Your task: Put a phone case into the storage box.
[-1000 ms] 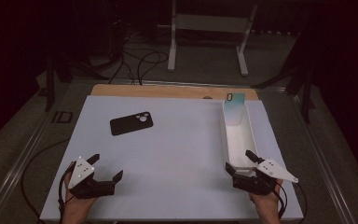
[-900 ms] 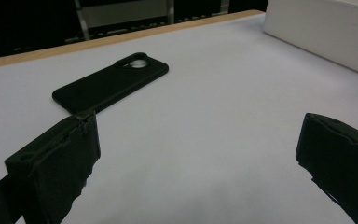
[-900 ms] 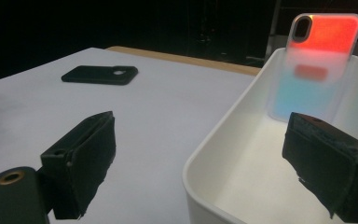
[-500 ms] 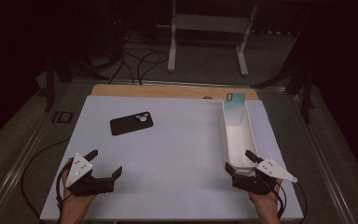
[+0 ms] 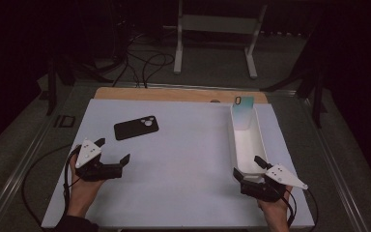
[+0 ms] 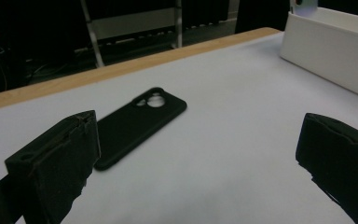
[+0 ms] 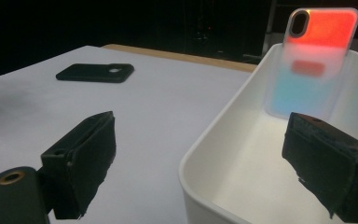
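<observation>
A black phone case [image 5: 136, 128] [image 6: 137, 125] [image 7: 95, 73] lies flat on the white table mat [image 5: 183, 145], camera cutout up. My left gripper [image 5: 112, 151] [image 6: 198, 168] hovers open just in front of it, nothing between its jaws. A long white bin [image 5: 248, 140] [image 7: 242, 154] stands at the right; a translucent phone case [image 5: 243, 110] [image 7: 314, 60], orange to blue, leans upright against its far end. My right gripper [image 5: 248, 168] [image 7: 200, 172] is open at the bin's near end, one jaw over the bin's inside, the other outside its left wall.
A wooden strip [image 5: 174, 94] runs along the mat's far edge. Beyond the table stand a white metal frame [image 5: 217, 34] and loose cables [image 5: 145, 63] on the dark floor. Cables trail off the table's left side [image 5: 38, 169].
My left gripper has moved forward and to the right, closer to the black phone case. The right gripper has hardly moved.
</observation>
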### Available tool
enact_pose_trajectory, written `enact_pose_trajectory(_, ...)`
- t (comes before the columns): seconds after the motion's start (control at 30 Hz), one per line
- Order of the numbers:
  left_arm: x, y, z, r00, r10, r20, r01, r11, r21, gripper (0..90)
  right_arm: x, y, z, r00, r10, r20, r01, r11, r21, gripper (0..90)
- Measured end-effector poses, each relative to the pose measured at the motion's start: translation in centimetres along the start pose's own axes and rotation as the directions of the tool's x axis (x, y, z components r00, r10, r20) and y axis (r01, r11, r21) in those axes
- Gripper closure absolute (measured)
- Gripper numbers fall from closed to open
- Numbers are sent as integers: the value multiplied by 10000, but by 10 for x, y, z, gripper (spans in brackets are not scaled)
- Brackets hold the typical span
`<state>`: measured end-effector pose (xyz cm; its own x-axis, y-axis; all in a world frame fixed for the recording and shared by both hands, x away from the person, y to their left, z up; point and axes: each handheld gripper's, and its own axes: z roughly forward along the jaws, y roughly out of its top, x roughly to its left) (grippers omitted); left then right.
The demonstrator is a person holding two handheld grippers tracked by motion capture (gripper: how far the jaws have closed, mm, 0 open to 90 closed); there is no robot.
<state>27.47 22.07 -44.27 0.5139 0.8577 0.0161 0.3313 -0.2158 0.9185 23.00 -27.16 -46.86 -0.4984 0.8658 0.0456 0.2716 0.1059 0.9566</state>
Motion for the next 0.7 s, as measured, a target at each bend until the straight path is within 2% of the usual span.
enact_pose_trajectory(0.13, 6, 6, 15, 10000, -48, -25, 48, 10000, 70, 3, 0, 0, -1, 10000, 40, 6, -40, 10000, -28, 96)
enact_pose_trajectory(0.33, 20, 12, 32, 9991, -421, -3, 421, 9991, 92, 8, 1, -1, -1, 10000, 88, -21, -88, 10000, -39, 97)
enact_pose_trajectory(0.37, 24, 13, 36, 9983, -590, -21, 590, 9982, 114, 8, 1, -1, -1, 9999, 92, -45, -92, 10000, -24, 97)
enact_pose_trajectory(0.7, 49, 18, 70, 9956, -875, -321, 896, 9935, 699, 20, 3, -1, 0, 10000, 2, -27, -2, 10000, -44, 105)
